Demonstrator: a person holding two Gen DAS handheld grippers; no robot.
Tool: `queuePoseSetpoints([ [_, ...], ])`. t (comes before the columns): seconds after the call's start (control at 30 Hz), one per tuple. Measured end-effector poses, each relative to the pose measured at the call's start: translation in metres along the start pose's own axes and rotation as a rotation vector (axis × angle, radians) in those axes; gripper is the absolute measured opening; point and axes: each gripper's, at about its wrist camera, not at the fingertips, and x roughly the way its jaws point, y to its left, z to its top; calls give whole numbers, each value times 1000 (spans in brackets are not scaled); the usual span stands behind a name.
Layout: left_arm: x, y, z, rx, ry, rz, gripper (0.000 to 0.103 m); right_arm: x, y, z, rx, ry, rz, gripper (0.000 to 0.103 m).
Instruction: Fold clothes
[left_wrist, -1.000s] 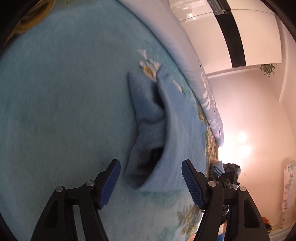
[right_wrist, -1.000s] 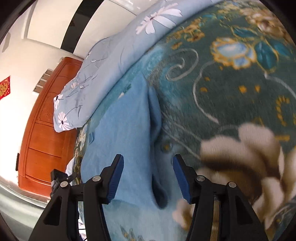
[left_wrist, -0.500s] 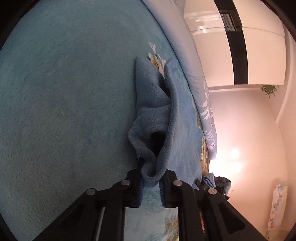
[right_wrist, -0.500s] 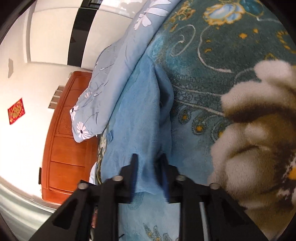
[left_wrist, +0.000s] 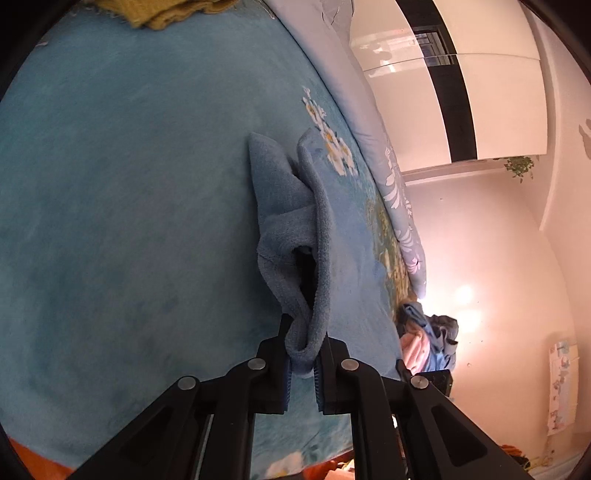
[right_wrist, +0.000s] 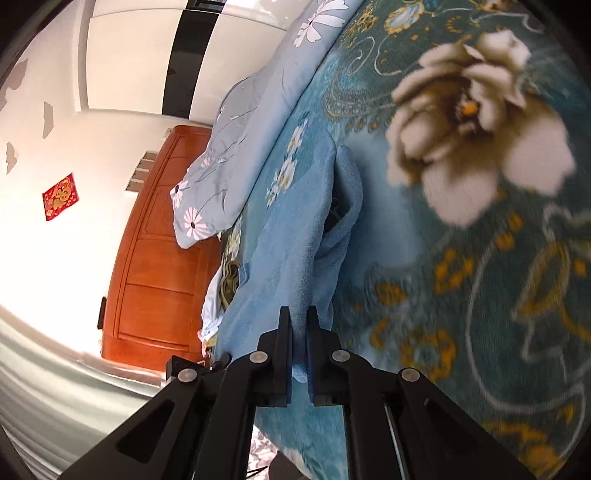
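Tools (left_wrist: 302, 363) (right_wrist: 299, 350) clamp blue fleece garment (left_wrist: 291, 236) over floral blanket (right_wrist: 461, 258).

No readable text anywhere. Closest thing to a sign: a red paper decoration (right_wrist: 61, 193) with a gold figure, stuck on the white wall beside the wooden wardrobe (right_wrist: 155, 258), its characters too small to make out. Over on the left wrist view, a pale printed poster (left_wrist: 561, 387) low on the pink wall, likewise illegible. No brands, no numbers.
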Motion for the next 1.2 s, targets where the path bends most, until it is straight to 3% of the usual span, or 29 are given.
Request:
queuePoseSetpoints([
  [0.2,-22,16,-23,6,-8,52,15,-7,-25,-22,26,-5,-75,6],
  [0.37,-54,-19,-34,156,-127,207,21,-20,-26,-28,-18,-34,-79,9],
  [0.4,-51,-33,-35,195,-137,211,22,-23,-26,-28,-37,-45,-87,9],
  [0.43,-44,-49,-36,236,-135,203,25,-24,-25,-25,-49,-57,-91,14],
  [0.47,-35,-67,-38,282,-122,198,28,-22,-25,-22,-51,-67,-89,28],
  [0.53,-1,-101,-45,396,-80,230,29,-19,-25,-16,-43,-80,-80,43],
  [0.67,77,-146,-66,522,22,327,29,0,-22,-1,-49,-76,-108,44],
  [0.77,113,-145,-82,521,106,321,29,12,-21,9,-59,-66,-127,44],
  [0.93,134,-131,-93,481,116,297,29,32,-15,18,-90,-29,-113,43],
  [1.0,128,-125,-93,437,118,248,29,36,-15,19,-90,-21,-71,31],
  [1.03,126,-121,-92,407,123,220,29,38,-16,20,-86,-16,-52,19],
  [1.2,131,-107,-88,311,116,157,29,36,-5,21,-90,-10,-40,13],
])
